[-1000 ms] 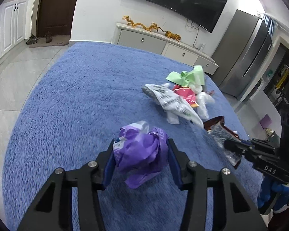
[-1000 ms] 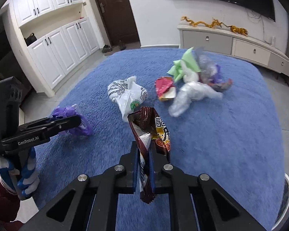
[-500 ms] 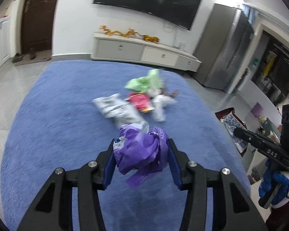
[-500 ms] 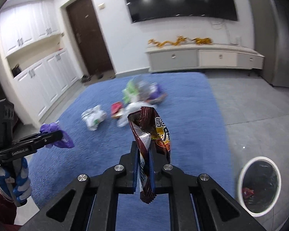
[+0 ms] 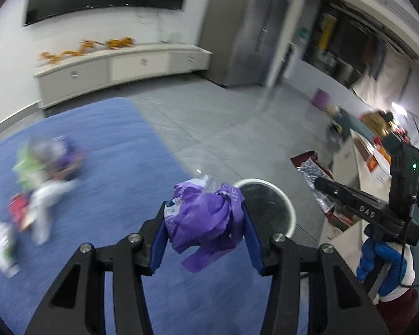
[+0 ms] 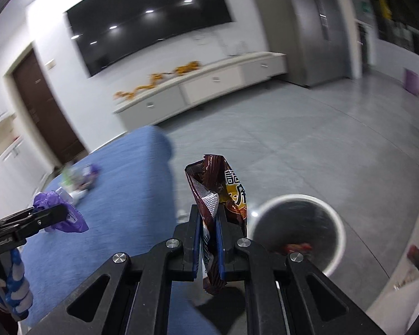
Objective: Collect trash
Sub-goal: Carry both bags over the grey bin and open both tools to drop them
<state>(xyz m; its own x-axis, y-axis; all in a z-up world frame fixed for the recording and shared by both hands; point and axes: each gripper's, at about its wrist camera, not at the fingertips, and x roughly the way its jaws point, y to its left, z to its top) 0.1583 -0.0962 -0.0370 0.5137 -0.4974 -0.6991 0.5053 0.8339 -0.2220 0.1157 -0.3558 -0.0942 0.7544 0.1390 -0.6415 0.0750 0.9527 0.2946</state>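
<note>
My left gripper is shut on a crumpled purple wrapper; it also shows in the right wrist view. My right gripper is shut on a dark red snack bag, seen edge-on in the left wrist view. A round white-rimmed trash bin with a dark liner stands on the grey floor just right of the snack bag; in the left wrist view the bin sits right behind the purple wrapper. More trash lies blurred on the blue carpet at left.
A white low cabinet runs along the far wall under a black TV. A steel fridge stands right of it. A counter with boxes is at the right. Grey tile floor surrounds the bin.
Both grippers have swung right, away from the trash pile, still holding their wrappers. The bin has come close in both views and the pile has slid to the far left.
</note>
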